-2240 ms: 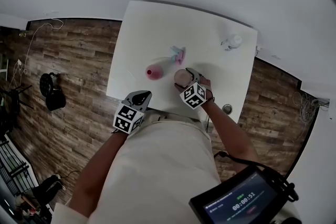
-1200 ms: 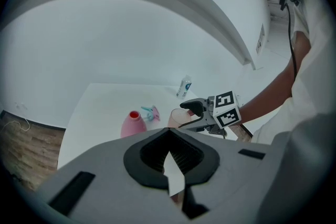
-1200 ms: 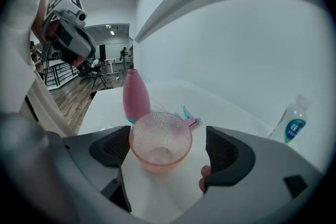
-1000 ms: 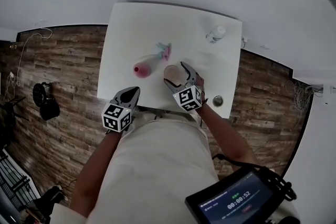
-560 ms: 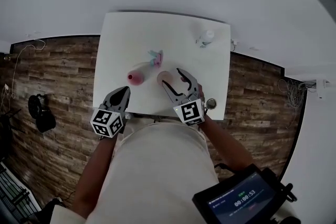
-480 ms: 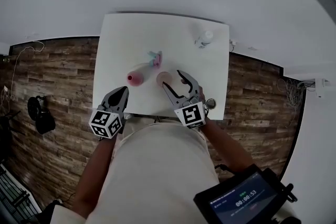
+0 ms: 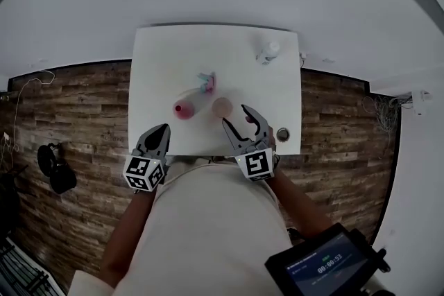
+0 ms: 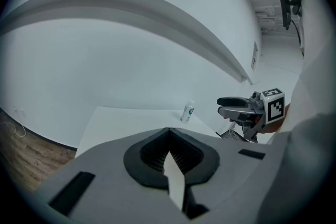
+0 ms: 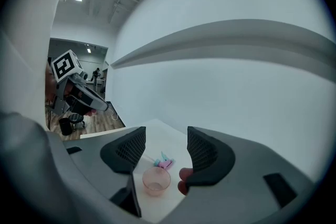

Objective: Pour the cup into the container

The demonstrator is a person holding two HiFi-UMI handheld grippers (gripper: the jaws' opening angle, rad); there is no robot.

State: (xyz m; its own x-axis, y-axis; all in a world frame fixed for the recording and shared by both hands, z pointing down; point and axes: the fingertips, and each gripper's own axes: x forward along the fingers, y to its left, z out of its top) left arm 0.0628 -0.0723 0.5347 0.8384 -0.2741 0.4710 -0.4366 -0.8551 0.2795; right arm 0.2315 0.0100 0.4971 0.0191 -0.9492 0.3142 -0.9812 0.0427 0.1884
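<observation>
A pale translucent cup (image 7: 221,107) stands upright near the table's front; the right gripper view shows the cup (image 9: 156,180) just beyond my jaws. Left of it in the head view is a pink vessel (image 7: 182,109); in the right gripper view the pink vessel (image 9: 184,179) is half hidden behind my right jaw. My right gripper (image 7: 236,116) sits just short of the cup, its jaws closing with nothing between them. My left gripper (image 7: 161,129) hangs at the table's front edge, shut and empty.
A small pink and blue object (image 7: 205,82) lies behind the cup. A small white bottle (image 7: 268,50) stands at the far right of the white table (image 7: 159,59). A round metal fitting (image 7: 282,134) sits at the table's right front corner. Wood floor surrounds the table.
My right gripper has drawn back from around the cup toward the table's front edge, and its jaws have narrowed. The cup stays on the table. The left gripper stays shut.
</observation>
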